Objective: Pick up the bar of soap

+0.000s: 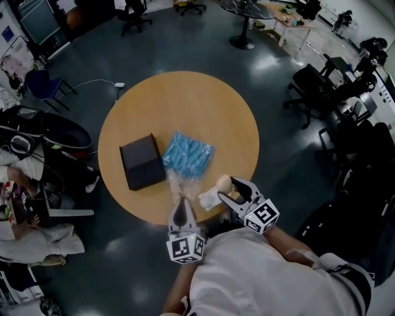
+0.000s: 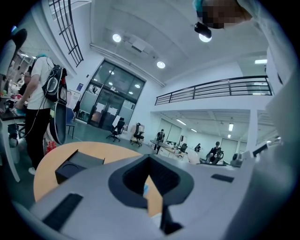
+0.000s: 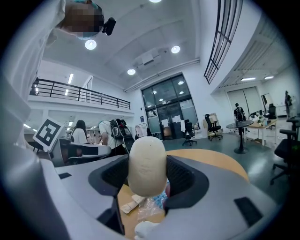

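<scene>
The bar of soap [image 1: 223, 182] is a beige oval, lifted off the round wooden table [image 1: 185, 99] near its front edge. My right gripper [image 1: 229, 190] is shut on it. In the right gripper view the soap [image 3: 146, 164] stands upright between the two dark pads and fills the gap. My left gripper [image 1: 181, 210] hovers over the table's front edge, left of the soap, with its jaws closed and pointing at a clear plastic wrapper [image 1: 179, 182]. In the left gripper view the left gripper [image 2: 149, 183] shows only a thin slit with nothing in it.
A black box [image 1: 142, 162] lies left of centre, and a blue packet [image 1: 188, 154] lies beside it. A white scrap [image 1: 210, 197] rests under the soap. Office chairs [image 1: 321, 92] and another table [image 1: 247, 9] stand around. A person [image 1: 24, 203] sits at the left.
</scene>
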